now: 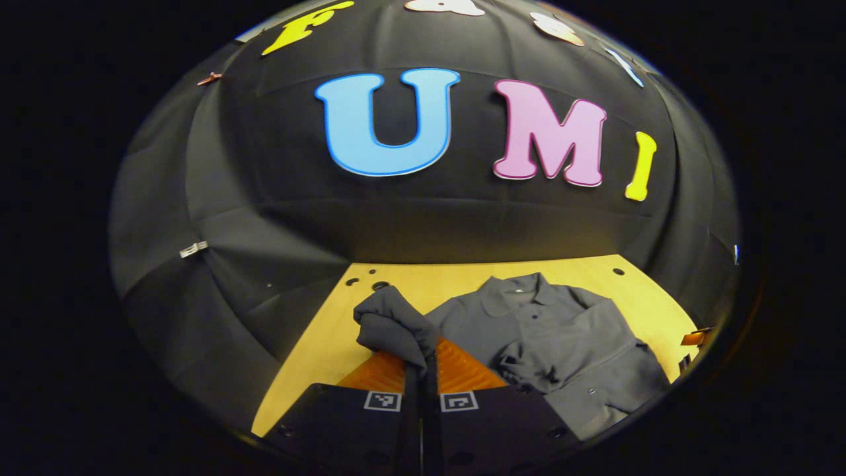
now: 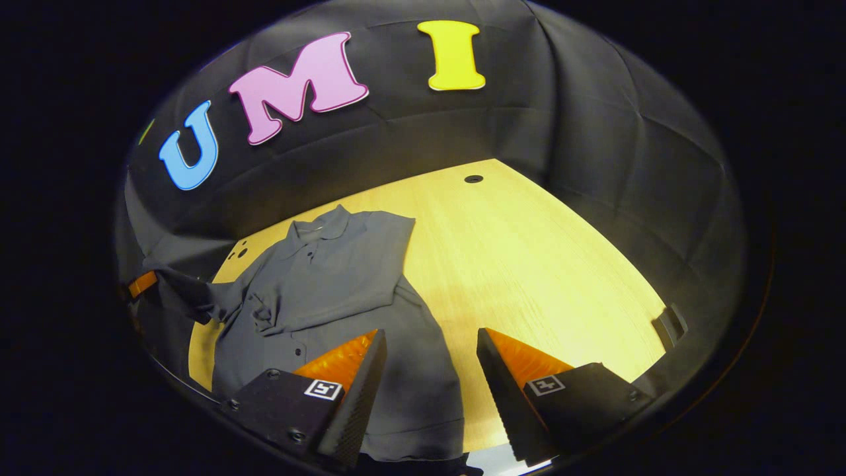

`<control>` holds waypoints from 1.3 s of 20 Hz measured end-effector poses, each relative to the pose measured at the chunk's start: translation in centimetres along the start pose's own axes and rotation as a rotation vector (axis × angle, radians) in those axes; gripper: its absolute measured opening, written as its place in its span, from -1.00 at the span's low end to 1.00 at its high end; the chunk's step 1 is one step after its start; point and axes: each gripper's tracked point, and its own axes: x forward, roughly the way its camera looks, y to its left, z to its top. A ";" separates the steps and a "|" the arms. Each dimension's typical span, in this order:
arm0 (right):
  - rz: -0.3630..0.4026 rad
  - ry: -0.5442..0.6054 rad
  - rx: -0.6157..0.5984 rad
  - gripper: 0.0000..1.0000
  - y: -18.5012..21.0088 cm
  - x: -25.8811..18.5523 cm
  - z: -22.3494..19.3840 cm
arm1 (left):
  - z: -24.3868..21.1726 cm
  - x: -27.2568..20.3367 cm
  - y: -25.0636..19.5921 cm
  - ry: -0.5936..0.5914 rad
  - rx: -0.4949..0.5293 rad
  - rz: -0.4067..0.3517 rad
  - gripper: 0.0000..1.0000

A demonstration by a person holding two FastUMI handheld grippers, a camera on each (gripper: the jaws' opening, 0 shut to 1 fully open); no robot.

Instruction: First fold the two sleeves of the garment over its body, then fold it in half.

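We've got the left gripper clamped on the sleeve cuff; right gripper fingers apart at the shirt's 5 o'clock. Fabric looks light and floppy, so we'd keep hold at the cuff.

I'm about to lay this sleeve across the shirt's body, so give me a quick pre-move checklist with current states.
1. Left claw shut on the left sleeve: ok.
2. Sleeve raised off the wooden table: ok.
3. Right sleeve already folded over the grey polo shirt: ok.
4. Right claw open, gripping nothing: ok.
5. Shirt body lying flat: not ok, wrinkles near the placket.
6. Hem square to the table edge: cannot tell.
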 end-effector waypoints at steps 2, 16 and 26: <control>-0.014 0.007 0.016 0.71 -1.1 -0.2 -0.5 | 0.3 0.9 -3.4 0.002 0.003 -0.054 -0.86; -0.061 0.080 0.041 0.72 -7.5 -0.2 -2.3 | -5.2 8.5 -21.2 0.137 0.069 -0.282 -0.86; -0.075 0.114 0.034 0.72 -8.9 0.9 -2.9 | -12.8 13.1 -26.8 0.277 0.166 -0.357 -0.77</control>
